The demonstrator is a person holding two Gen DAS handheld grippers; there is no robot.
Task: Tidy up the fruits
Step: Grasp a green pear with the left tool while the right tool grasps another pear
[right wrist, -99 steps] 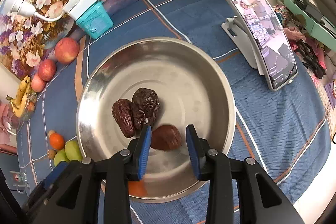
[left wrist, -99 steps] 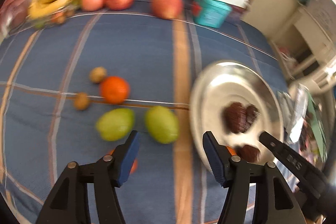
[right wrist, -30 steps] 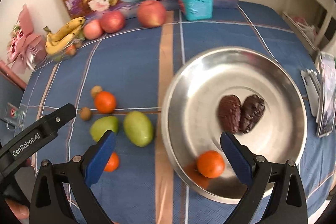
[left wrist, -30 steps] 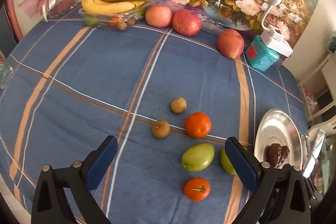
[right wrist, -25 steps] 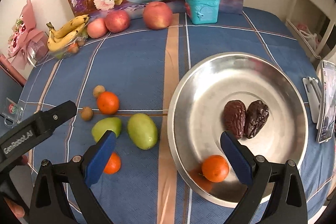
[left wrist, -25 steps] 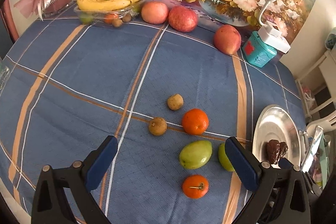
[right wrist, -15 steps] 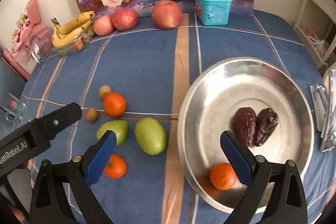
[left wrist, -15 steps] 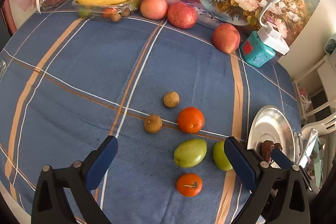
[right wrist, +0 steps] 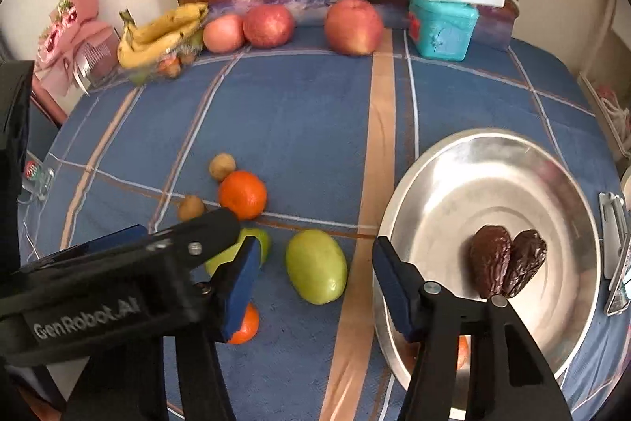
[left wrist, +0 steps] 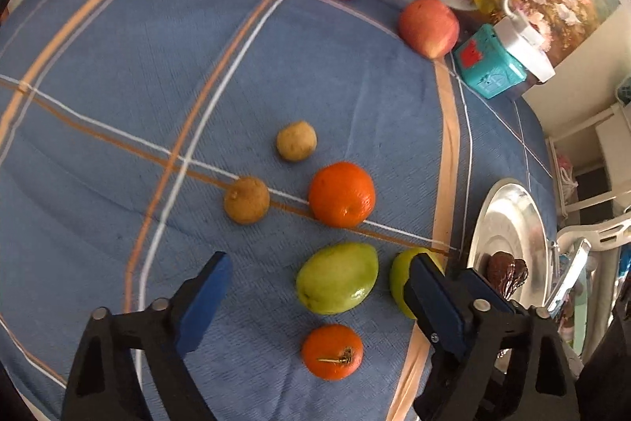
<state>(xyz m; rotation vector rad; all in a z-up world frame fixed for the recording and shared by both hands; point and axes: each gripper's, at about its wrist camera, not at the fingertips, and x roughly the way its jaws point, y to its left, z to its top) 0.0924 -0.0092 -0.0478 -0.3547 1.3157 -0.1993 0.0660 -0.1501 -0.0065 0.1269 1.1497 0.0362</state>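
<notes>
Loose fruit lies on the blue cloth: a large orange [left wrist: 341, 194], a small orange [left wrist: 332, 351], two green mangoes [left wrist: 337, 283] [right wrist: 316, 266] and two small brown fruits [left wrist: 246, 200] [left wrist: 296, 141]. A steel plate [right wrist: 489, 160] at the right holds two dark dates [right wrist: 506, 266] and an orange mostly hidden behind my right finger. My left gripper [left wrist: 315, 306] is open and empty, low over the near mango and small orange. My right gripper [right wrist: 315, 287] is open and empty, over the other mango, its right finger over the plate's rim.
Three apples [right wrist: 353, 26], a tray of bananas [right wrist: 161, 34], a teal box [right wrist: 441, 26] with a white power strip, and a flower painting line the back. A pink bouquet [right wrist: 67, 30] stands at the far left. A phone on a stand [right wrist: 615, 255] is right of the plate.
Both grippers have moved down and closer to the loose fruit. The right gripper has swung left from the plate toward the mangoes. Both stay open and empty.
</notes>
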